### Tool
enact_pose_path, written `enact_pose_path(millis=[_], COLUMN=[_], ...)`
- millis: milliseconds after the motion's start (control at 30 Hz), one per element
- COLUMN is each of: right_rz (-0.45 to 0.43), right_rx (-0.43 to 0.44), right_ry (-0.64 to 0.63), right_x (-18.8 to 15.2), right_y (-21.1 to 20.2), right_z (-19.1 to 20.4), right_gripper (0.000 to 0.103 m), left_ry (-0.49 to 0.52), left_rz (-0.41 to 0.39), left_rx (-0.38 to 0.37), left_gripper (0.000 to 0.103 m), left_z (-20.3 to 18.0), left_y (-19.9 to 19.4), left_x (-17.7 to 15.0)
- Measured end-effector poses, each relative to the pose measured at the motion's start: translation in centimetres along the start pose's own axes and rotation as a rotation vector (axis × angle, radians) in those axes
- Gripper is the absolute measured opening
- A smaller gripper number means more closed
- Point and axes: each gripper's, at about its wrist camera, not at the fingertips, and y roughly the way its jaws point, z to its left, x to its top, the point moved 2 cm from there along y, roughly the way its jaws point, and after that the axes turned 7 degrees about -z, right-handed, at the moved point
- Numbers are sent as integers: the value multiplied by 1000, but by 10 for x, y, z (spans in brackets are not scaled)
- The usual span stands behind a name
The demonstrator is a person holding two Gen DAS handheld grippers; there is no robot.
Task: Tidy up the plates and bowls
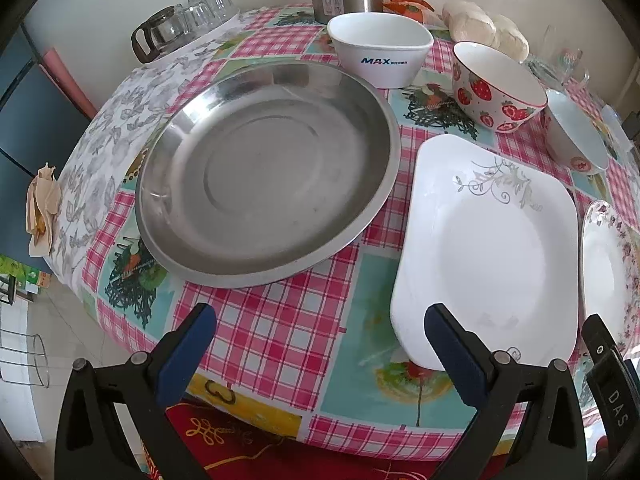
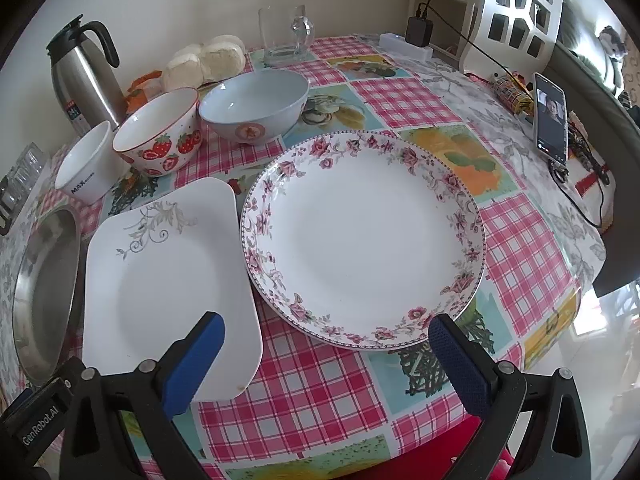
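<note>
Beside the square plate [image 1: 492, 248]: steel dish [image 1: 264, 172] left, floral plate [image 2: 360, 236] right.
Left gripper [image 1: 320, 344]: released, empty.
Right gripper [image 2: 326, 354]: released, empty.
Advice: pinch rims squarely; stack plates first.

left gripper [image 1: 320, 344] jaws spread wide, right gripper [image 2: 326, 354] likewise, both angled steeply down

Home dining corner. Round table [image 2: 520, 248] under checked pink vegetable-print oilcloth, pushed against cream wall. Steel thermos jug [image 2: 86, 80] at upper left of right wrist view, glass teapot [image 1: 160, 36] and upturned tumblers [image 1: 210, 4] at upper left of left wrist view. Bagged buns [image 2: 204, 62], phone [image 2: 551, 118] propped at right, charger [image 2: 419, 31] plugged in, white plastic chair [image 2: 516, 20] behind, tiled floor [image 2: 600, 340].
</note>
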Motion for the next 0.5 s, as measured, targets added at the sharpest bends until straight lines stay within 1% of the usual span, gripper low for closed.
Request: enact_pose_path(millis=[500], right_rz=[13], right_rx=[-11], right_ry=[-14], right_x=[-1], right_y=[3], right_z=[3], right_gripper=[103], left_ry=[13], left_rz=[24], left_rx=[10], left_gripper=[103], left_z=[0], left_y=[4], left_x=[-4])
